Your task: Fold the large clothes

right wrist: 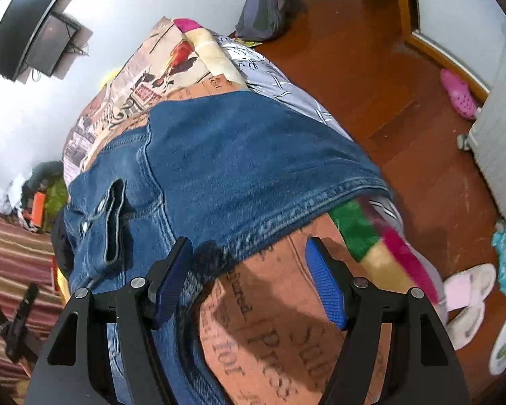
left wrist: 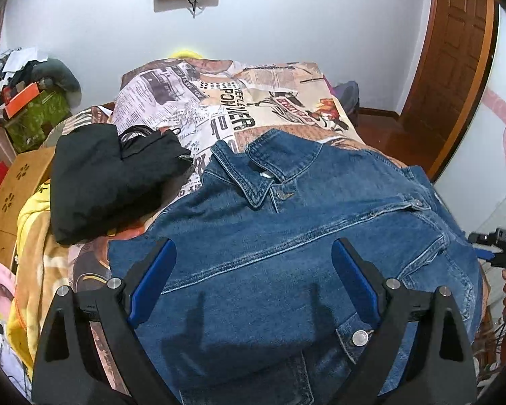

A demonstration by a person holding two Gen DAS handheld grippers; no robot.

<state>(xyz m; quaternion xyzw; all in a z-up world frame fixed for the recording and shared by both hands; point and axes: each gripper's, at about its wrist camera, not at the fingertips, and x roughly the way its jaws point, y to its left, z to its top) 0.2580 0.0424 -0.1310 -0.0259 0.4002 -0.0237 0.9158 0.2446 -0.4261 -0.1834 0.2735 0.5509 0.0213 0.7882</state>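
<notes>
A blue denim jacket [left wrist: 286, 229] lies front up on the bed, collar toward the far wall. My left gripper [left wrist: 254, 253] is open and empty, hovering over the jacket's chest. In the right wrist view the jacket [right wrist: 219, 168] shows its sleeve or side panel folded over, with a frayed hem near me. My right gripper [right wrist: 248, 253] is open and empty, just over that hem edge and the bedspread. The right gripper also shows at the right edge of the left wrist view [left wrist: 499, 239].
The bed has a newspaper-print spread [left wrist: 219, 101]. A folded black garment [left wrist: 111, 175] lies left of the jacket. Yellow blanket [left wrist: 30, 236] and boxes [left wrist: 20, 175] crowd the left side. Red wooden floor [right wrist: 388, 67], slippers [right wrist: 465, 297] and a pink toy [right wrist: 458, 94] lie right of the bed.
</notes>
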